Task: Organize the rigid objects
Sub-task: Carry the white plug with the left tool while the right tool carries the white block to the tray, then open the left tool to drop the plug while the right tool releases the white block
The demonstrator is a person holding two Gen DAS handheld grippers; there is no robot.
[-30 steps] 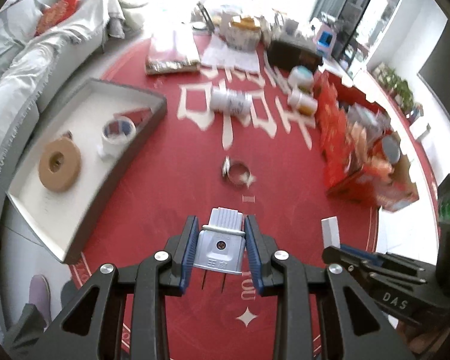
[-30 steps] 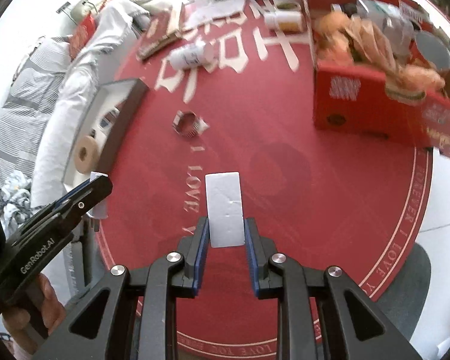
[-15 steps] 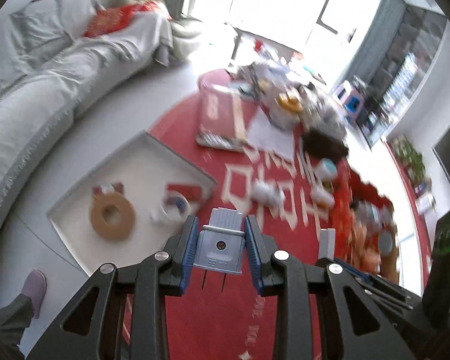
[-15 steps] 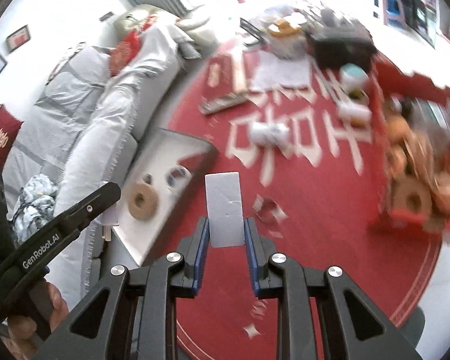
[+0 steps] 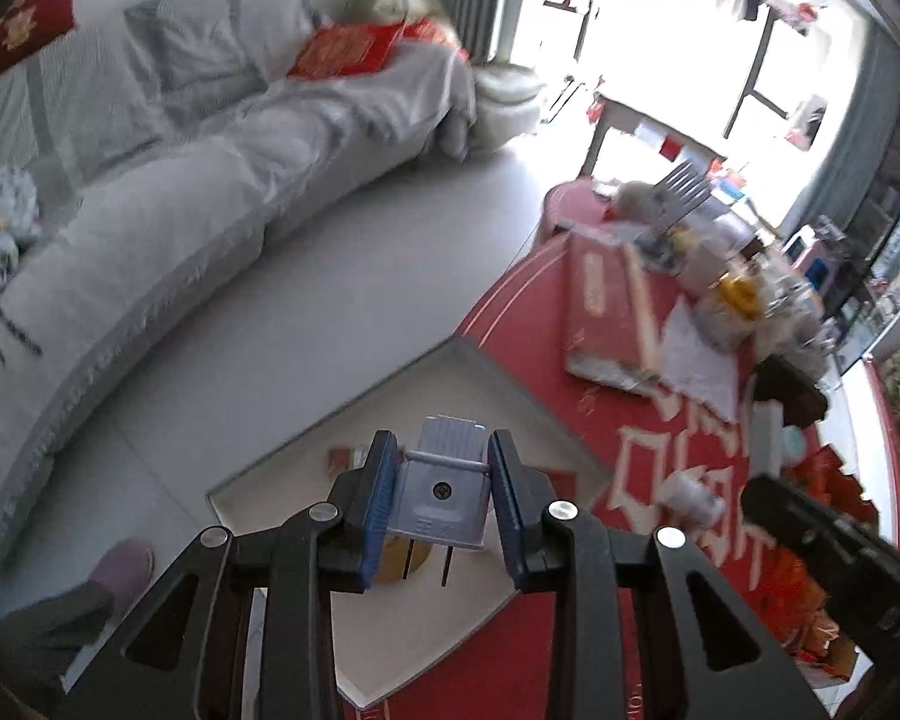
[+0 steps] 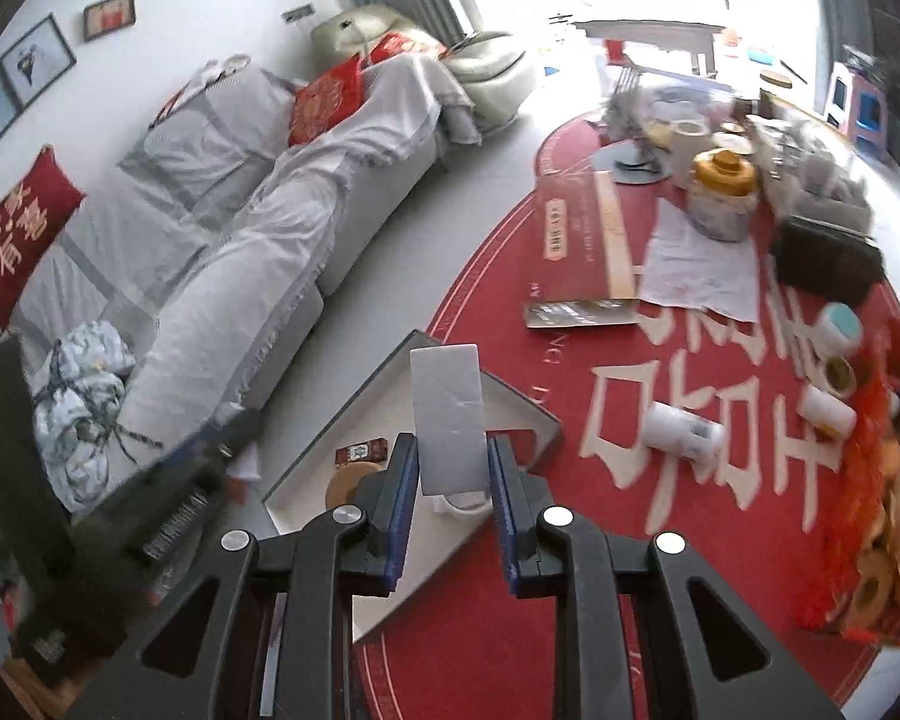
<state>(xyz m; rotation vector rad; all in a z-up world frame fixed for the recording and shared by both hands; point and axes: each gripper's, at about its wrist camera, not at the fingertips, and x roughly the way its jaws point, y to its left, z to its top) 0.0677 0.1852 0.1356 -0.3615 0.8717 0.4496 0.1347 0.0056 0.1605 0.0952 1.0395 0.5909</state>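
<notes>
My left gripper [image 5: 444, 483] is shut on a grey plug adapter [image 5: 444, 498] whose two prongs hang toward the camera. It hovers over the white, grey-rimmed tray [image 5: 498, 390] on the floor. A brown tape roll [image 5: 399, 558] shows partly behind the plug. My right gripper [image 6: 447, 462] is shut on a flat white rectangular block [image 6: 447, 414], also above the tray [image 6: 324, 468]. In the tray lie a brown tape roll [image 6: 345, 480], a small red pack [image 6: 361, 452] and a white tape roll [image 6: 462, 502], half hidden by the block.
A round red rug [image 6: 570, 600] carries a lying white bottle [image 6: 684, 426], a yellow-lidded jar [image 6: 720, 192], a flat red box [image 6: 576, 240], a black box [image 6: 828, 258] and a red carton [image 6: 870, 540]. A grey sofa [image 5: 150, 210] runs along the left. A slipper [image 5: 120, 564] lies near it.
Both grippers have risen and swung left, from over the rug to over the tray, each keeping its object. The views now tilt up toward the sofa.
</notes>
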